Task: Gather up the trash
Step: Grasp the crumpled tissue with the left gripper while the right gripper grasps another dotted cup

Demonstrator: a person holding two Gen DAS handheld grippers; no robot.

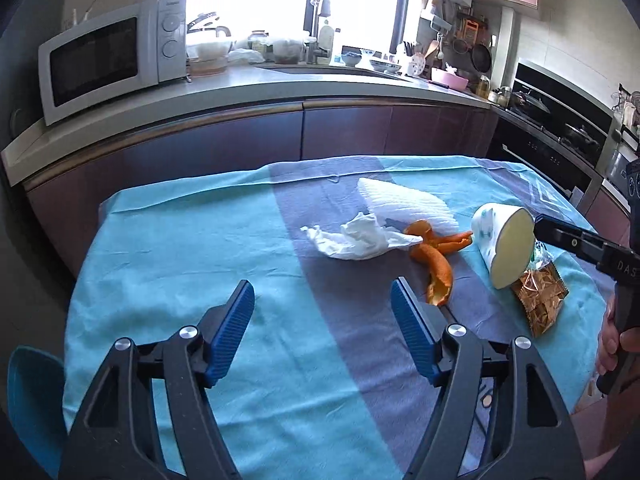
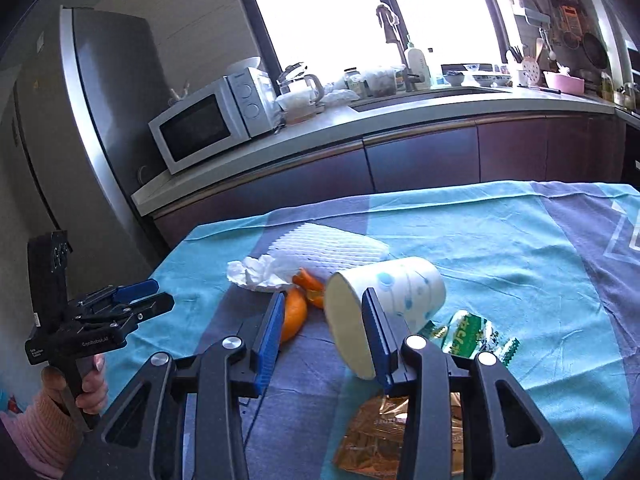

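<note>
Home kitchen. Evidence: white microwave point(image 1: 108, 60) on a pale countertop point(image 1: 280, 80) over dark purple base cabinets point(image 1: 344, 130); sink with tall faucet point(image 1: 322, 12) below a bright window; steel refrigerator point(image 2: 108, 120) at the counter's end; built-in oven point(image 1: 560, 140) with cooktop pans; utensils and a frying pan point(image 1: 481, 57) hung on the wall; bowls and jars along the counter; table under a blue cloth point(image 1: 180, 240).

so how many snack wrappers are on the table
2. A gold wrapper lies nearest, partly under the right gripper. A green and white wrapper lies beside the tipped cup. More could be hidden behind the cup.
</note>
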